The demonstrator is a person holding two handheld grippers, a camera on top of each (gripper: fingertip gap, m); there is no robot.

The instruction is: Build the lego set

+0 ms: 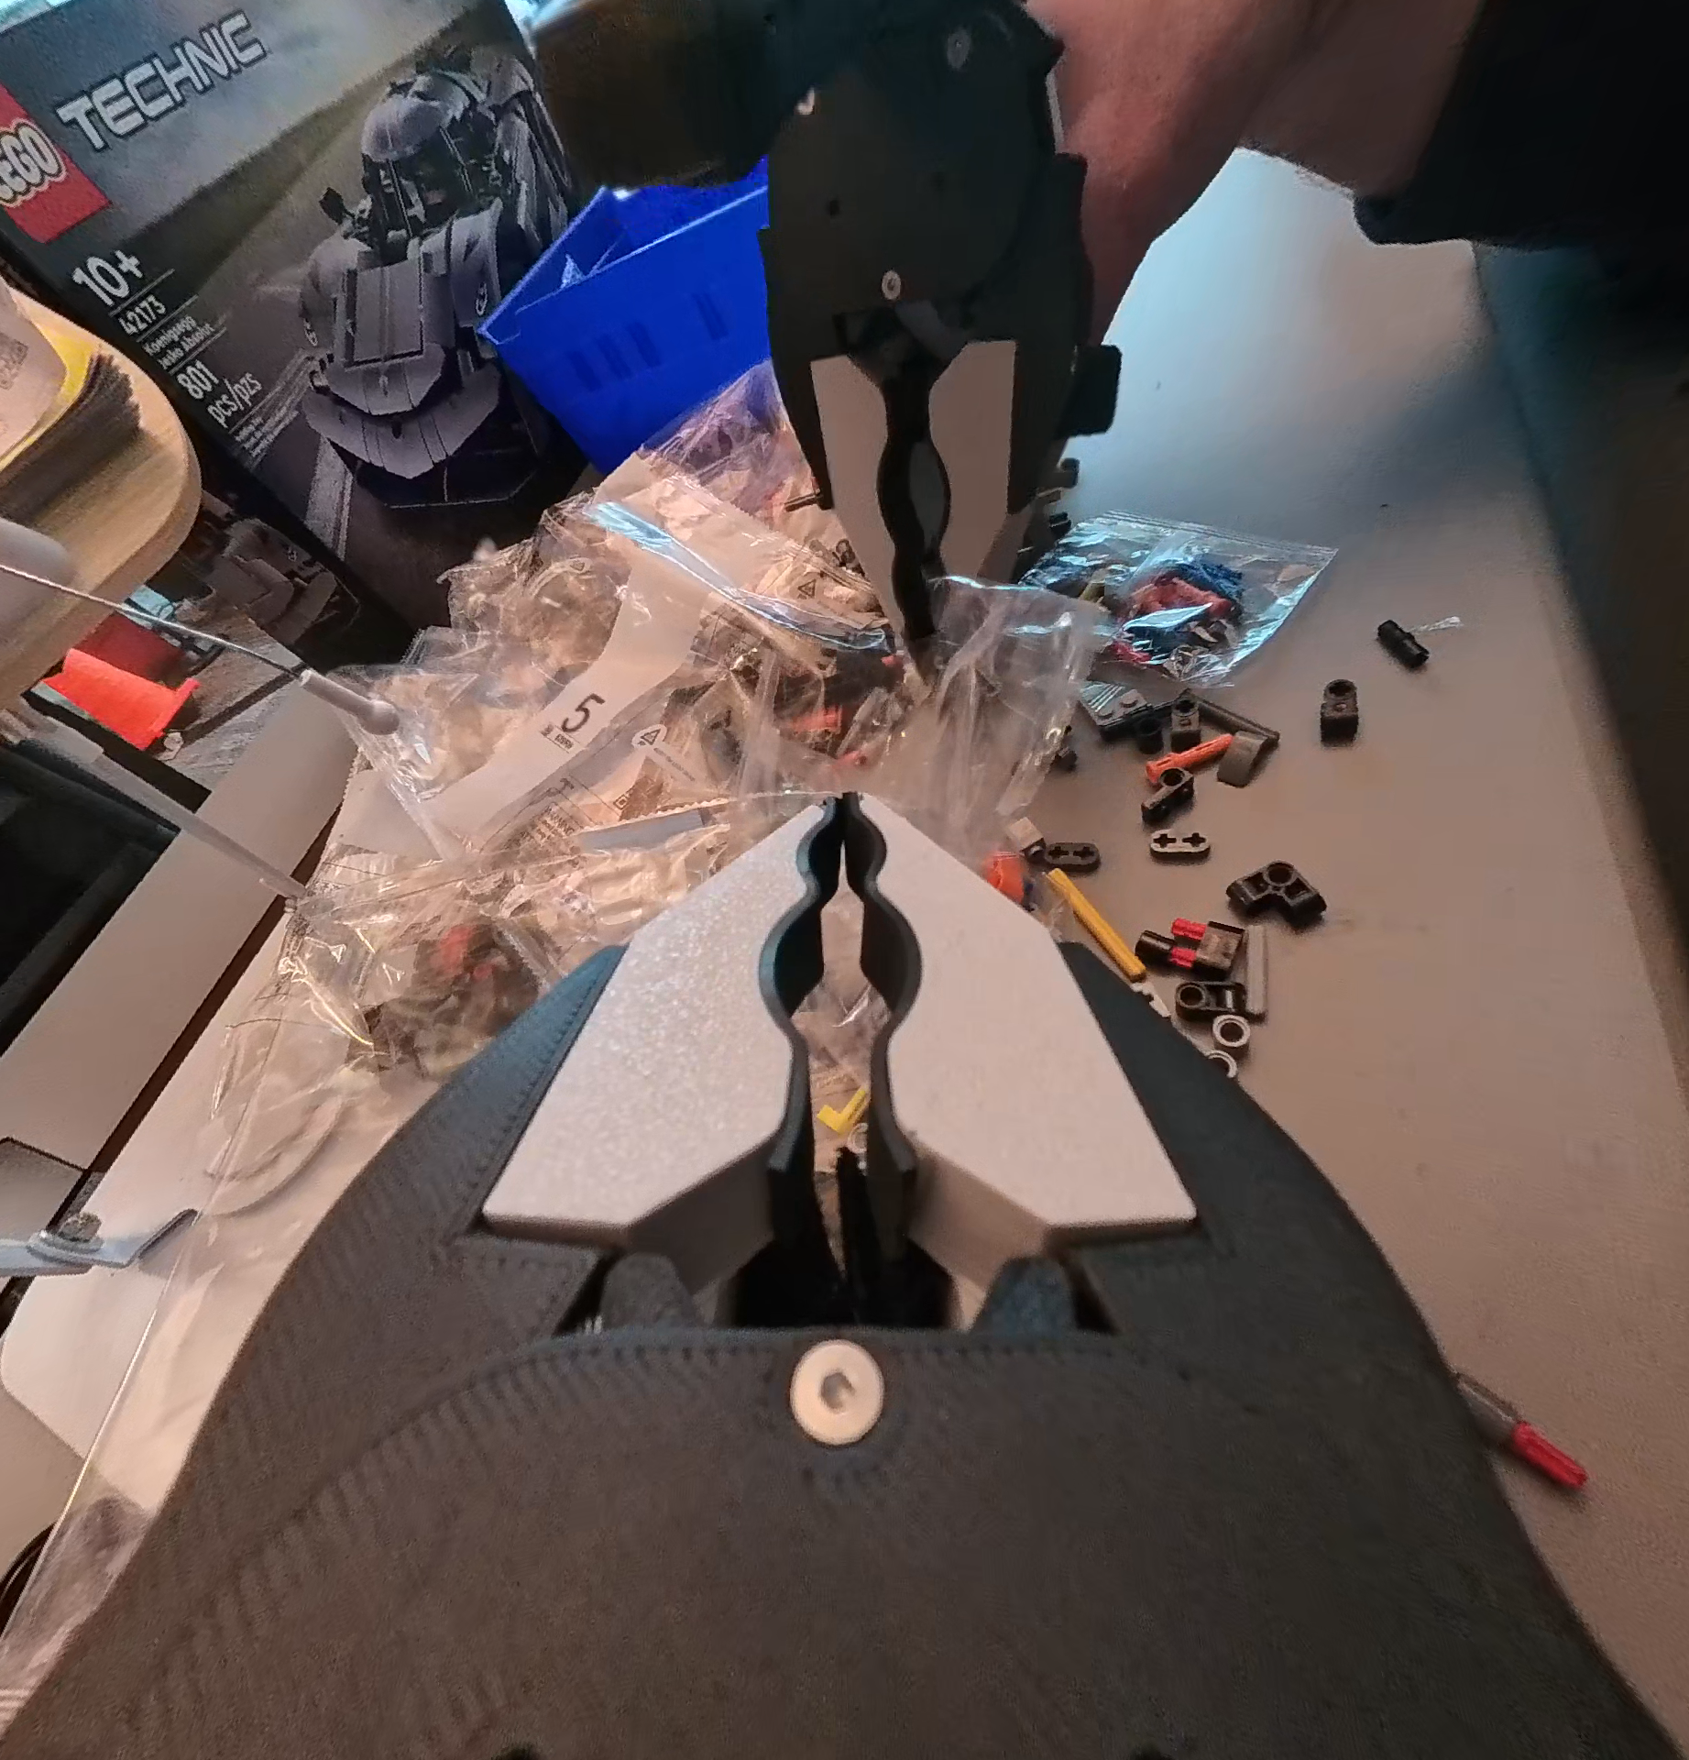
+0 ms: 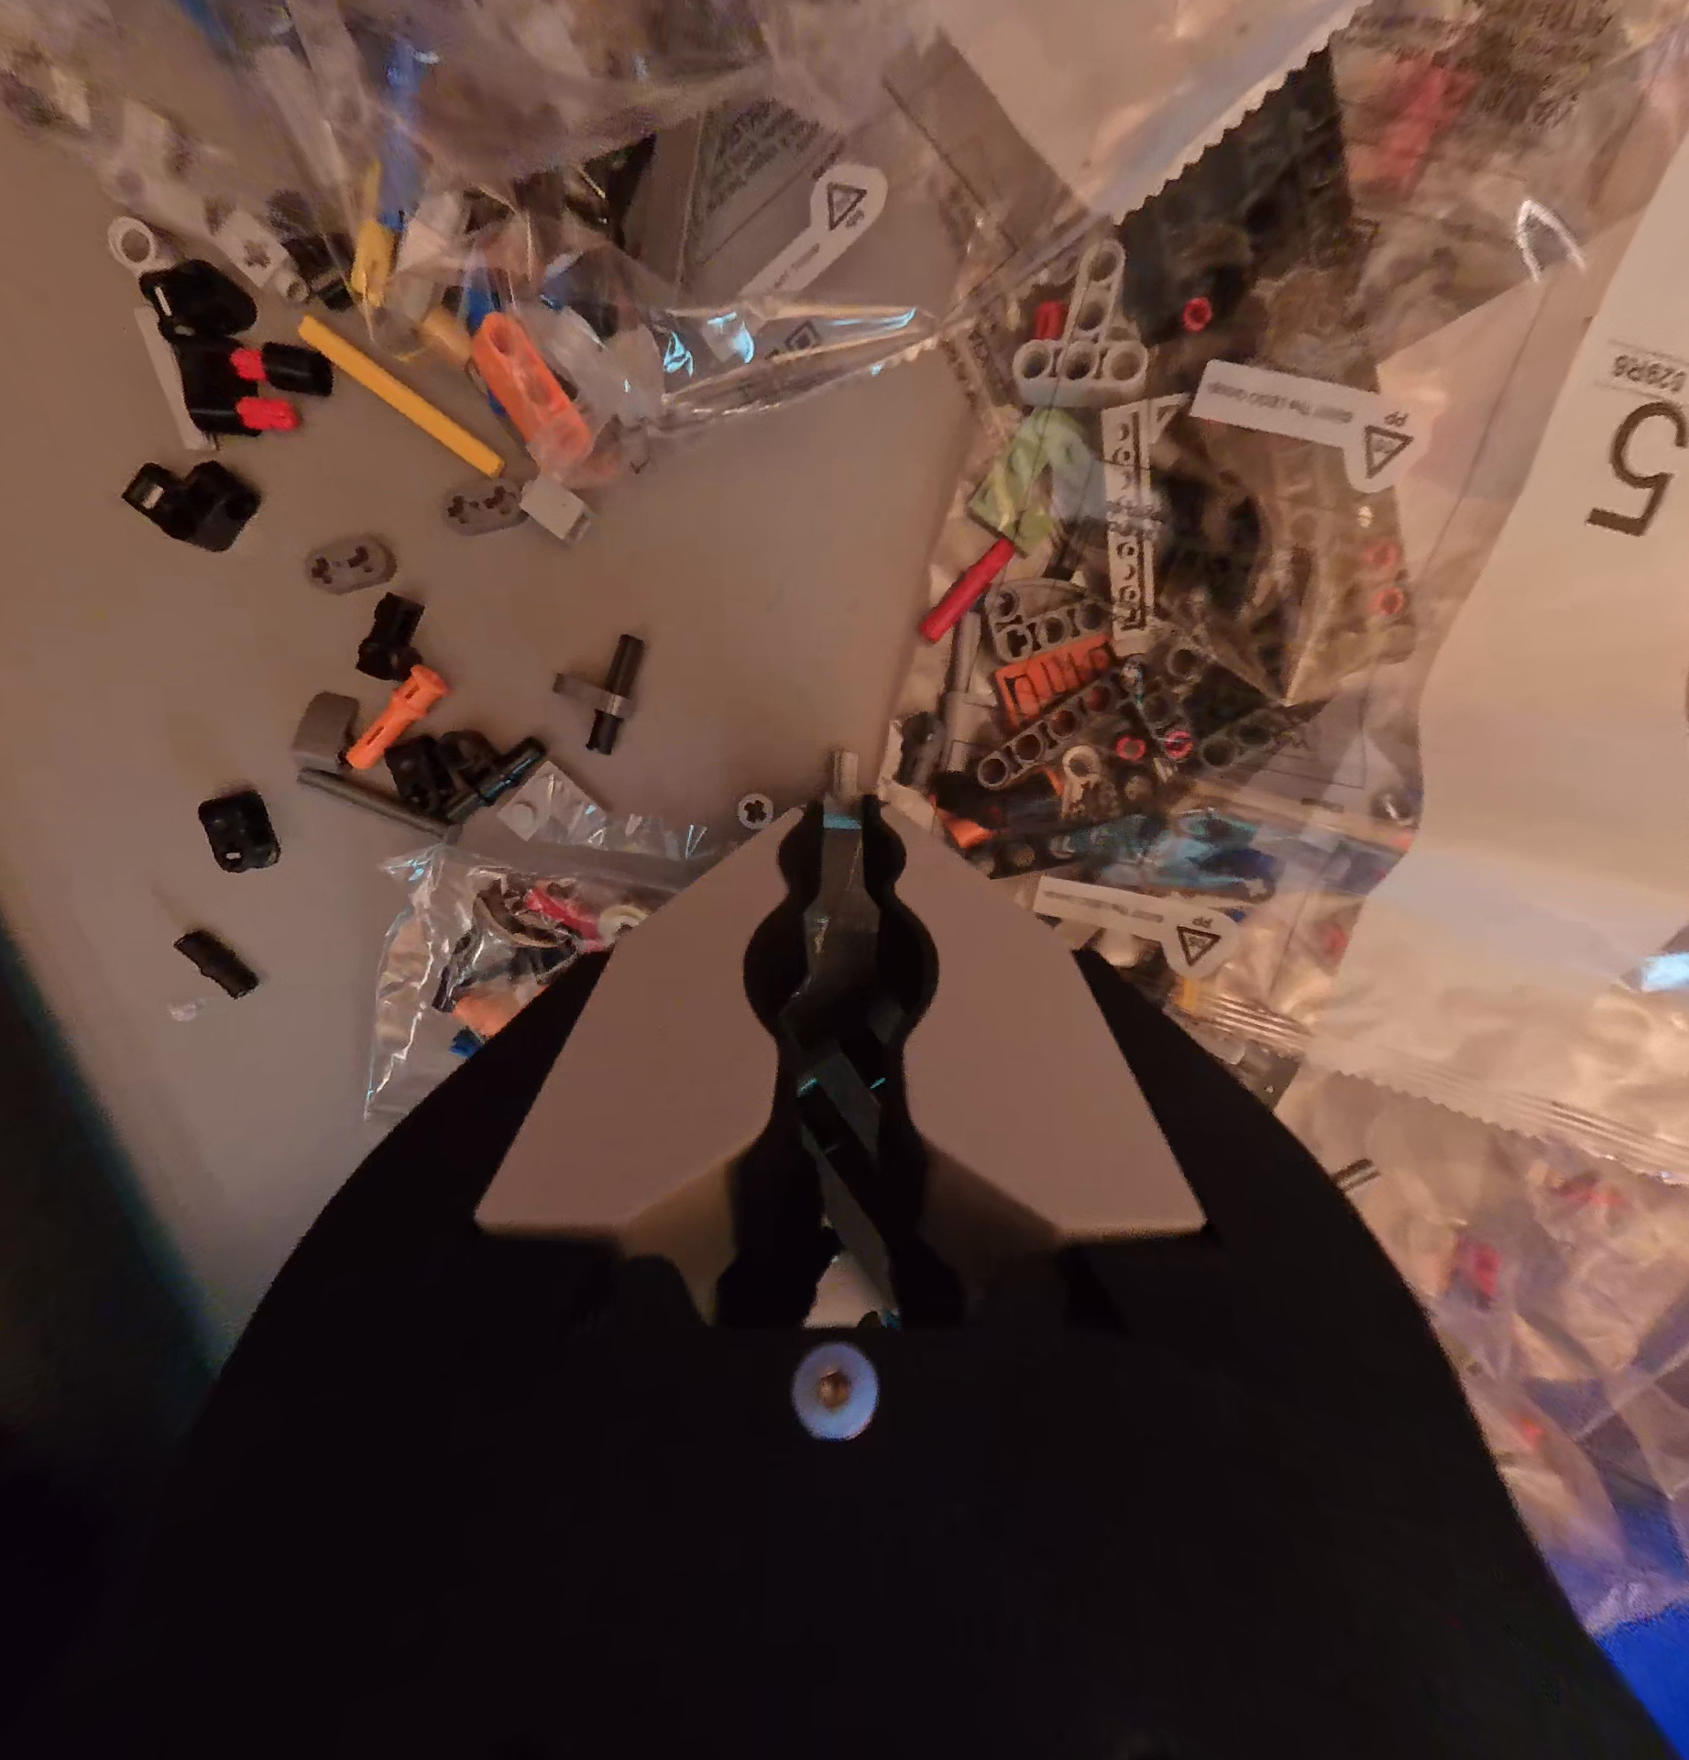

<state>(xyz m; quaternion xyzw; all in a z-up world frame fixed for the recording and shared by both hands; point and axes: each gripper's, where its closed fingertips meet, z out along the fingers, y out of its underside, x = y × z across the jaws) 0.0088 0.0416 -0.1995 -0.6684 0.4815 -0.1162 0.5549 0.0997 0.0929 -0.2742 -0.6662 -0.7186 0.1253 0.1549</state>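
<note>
Surface: pale grey table [image 1: 1450, 1190], matte, cluttered; its far right edge falls off into dark shadow.

Left gripper [image 1: 845, 810]: fingers clenched, tips meeting on a fold of clear bag film [image 1: 812, 752] at the near edge of the bag pile.

Right gripper [image 2: 838, 810]: fingers pinched on a twisted strip of clear film [image 2: 845, 962] that runs back between them. In the left view it comes down from above, tips buried in the top of the bags; a hand [image 1: 1193, 105] holds it.

Lego parts:
- Sealed clear bags [image 1: 631, 686] heaped mid-table, one with a white numbered panel [image 2: 1583, 476]. Grey beams, red pins and black pieces show through.
- Small zip bag [image 1: 1183, 600] with red and blue parts lies right of the heap.
- Loose pieces scattered on bare table beside the bags: yellow axle [image 2: 397, 395], orange beam [image 2: 531, 390], orange pin [image 2: 397, 714], black connectors [image 2: 193, 500], black block with red pins [image 2: 240, 381], grey flat links [image 2: 350, 567].

Room:
- Set box [image 1: 278, 314] stands upright behind the bags.
- Blue bin [image 1: 631, 314] tilts just right of it.
- Stack of booklets [image 1: 50, 419] on a wooden ledge at left.
- Orange cone [image 1: 121, 700] below that.
- Red-capped marker [image 1: 1526, 1457] on the table, near right.
</note>
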